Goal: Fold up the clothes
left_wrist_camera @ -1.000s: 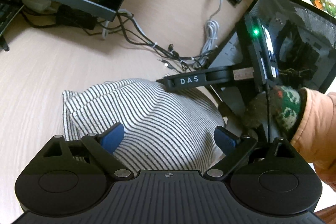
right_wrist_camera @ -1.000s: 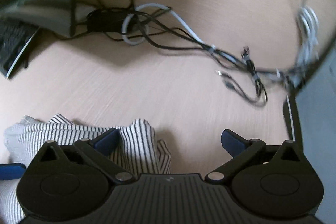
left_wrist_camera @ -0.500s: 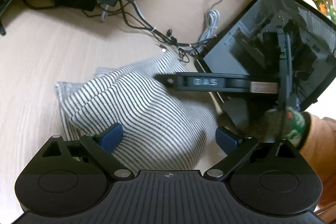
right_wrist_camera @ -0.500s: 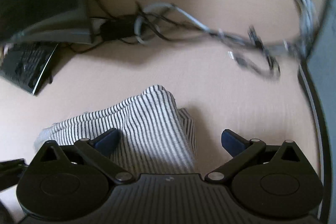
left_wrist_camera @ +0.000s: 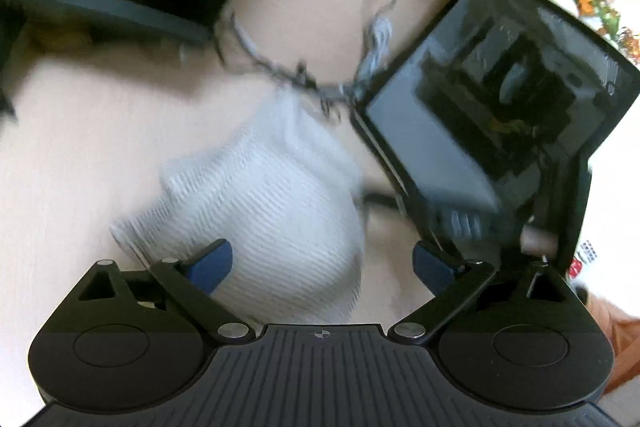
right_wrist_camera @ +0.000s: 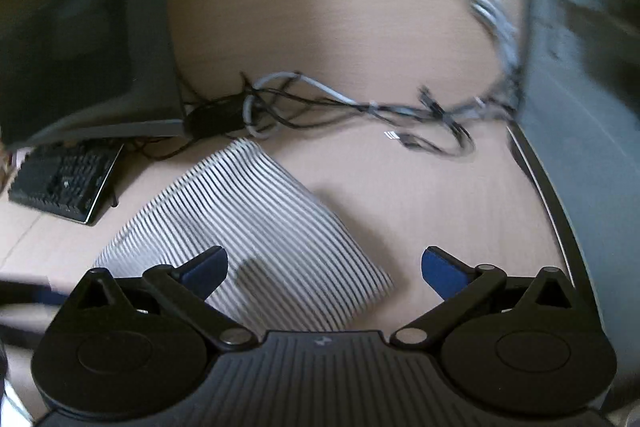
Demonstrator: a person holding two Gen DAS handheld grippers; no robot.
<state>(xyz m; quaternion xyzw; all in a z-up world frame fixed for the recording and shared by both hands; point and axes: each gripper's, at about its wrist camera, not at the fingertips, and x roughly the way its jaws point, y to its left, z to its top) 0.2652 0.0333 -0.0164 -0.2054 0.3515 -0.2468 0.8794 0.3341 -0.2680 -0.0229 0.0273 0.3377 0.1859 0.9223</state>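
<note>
The striped cloth (right_wrist_camera: pixel 256 231) lies folded flat on the desk (right_wrist_camera: pixel 328 27), just short of the cables (right_wrist_camera: pixel 320 107), between the keyboard (right_wrist_camera: pixel 64 183) and the computer case (left_wrist_camera: pixel 500 107). Above it, the left gripper (left_wrist_camera: pixel 322 263) and right gripper (right_wrist_camera: pixel 324 269) both hang spread wide, empty.

In the right wrist view the folded garment (right_wrist_camera: pixel 256 227) lies on the surface (right_wrist_camera: pixel 320 27); keyboard (right_wrist_camera: pixel 64 179) at nine o'clock, cables (right_wrist_camera: pixel 340 107) at twelve.
</note>
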